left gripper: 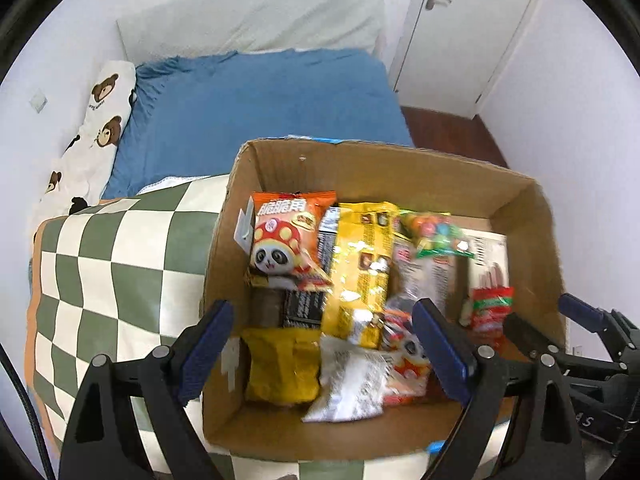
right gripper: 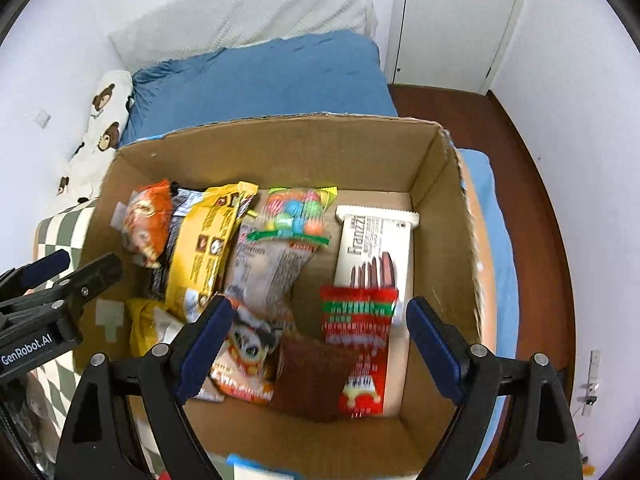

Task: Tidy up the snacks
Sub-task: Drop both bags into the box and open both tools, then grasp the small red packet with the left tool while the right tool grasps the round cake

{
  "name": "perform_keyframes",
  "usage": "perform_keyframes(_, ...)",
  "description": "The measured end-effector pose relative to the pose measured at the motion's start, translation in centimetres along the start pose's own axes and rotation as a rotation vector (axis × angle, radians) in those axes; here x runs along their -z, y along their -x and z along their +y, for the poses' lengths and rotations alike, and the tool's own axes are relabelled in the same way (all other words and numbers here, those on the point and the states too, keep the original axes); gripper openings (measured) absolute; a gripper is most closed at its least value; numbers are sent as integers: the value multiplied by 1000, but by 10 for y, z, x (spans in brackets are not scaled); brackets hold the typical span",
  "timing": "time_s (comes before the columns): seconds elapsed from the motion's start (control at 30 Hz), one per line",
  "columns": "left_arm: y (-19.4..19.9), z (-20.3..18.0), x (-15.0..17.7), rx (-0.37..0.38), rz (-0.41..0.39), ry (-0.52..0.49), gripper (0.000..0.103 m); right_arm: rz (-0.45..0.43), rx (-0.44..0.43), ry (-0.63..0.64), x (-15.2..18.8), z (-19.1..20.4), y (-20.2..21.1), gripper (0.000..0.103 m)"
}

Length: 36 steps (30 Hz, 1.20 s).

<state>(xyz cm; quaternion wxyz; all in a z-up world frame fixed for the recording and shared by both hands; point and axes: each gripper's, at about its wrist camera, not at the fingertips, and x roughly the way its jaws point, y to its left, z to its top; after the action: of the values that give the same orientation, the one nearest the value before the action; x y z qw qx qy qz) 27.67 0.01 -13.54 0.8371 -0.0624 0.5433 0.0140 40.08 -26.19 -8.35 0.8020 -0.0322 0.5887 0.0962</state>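
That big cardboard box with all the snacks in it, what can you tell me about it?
The cardboard box is plain brown corrugated card, open at the top, its upper edges rough and torn. It stands upright on a bed, partly on a green-and-white checked blanket. Snack packets lie in a loose heap on its floor, mostly to the left, with bare card showing at the near side. Neither gripper touches it.

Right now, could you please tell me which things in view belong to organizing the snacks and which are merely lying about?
Belonging to the job:
cardboard box
orange panda snack bag
yellow packet
colourful candy bag
white wafer pack
red and green packet

Lying about:
checkered blanket
blue bedsheet
bear-print pillow
door
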Motion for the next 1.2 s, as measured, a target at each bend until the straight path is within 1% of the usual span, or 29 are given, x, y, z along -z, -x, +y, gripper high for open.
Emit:
perform_keyframes(0.07, 15, -4, 8, 9, -26, -9, 91, -24, 5, 3, 11, -2, 13, 91)
perform_keyframes(0.13, 31, -7, 16, 10, -54, -17, 91, -41, 4, 0, 20, -3, 26, 96)
perform_keyframes(0.27, 62, -16, 34, 3, -114, -49, 91, -96, 9, 4, 42, -4, 55, 96)
perform_keyframes(0.37, 80, -18, 43, 7, -140, -56, 91, -133, 2, -7, 55, -4, 76, 96)
perform_keyframes(0.63, 115, -20, 65, 25, -174, -57, 91, -202, -14, -18, 80, -4, 122, 96)
perform_keyframes(0.73, 121, -19, 78, 35, -170, -58, 91, -200, -34, -35, 91, -6, 132, 96)
perform_keyframes(0.8, 122, -17, 91, 44, -157, -57, 93, -182, -53, -48, 105, -7, 135, 96)
perform_keyframes(0.87, 118, -11, 108, 52, -132, -39, 103, -154, -74, -67, 120, -8, 132, 96)
perform_keyframes(0.93, 112, -4, 123, 59, -108, -24, 103, -104, -103, -93, 141, -11, 124, 97)
perform_keyframes(1.07, 89, 9, 163, 33, -29, -6, 103, 14, -145, -145, 190, -19, 95, 98)
perform_keyframes(1.2, 57, 27, 207, 1, 92, 8, 103, 172, -186, -208, 244, -26, 49, 98)
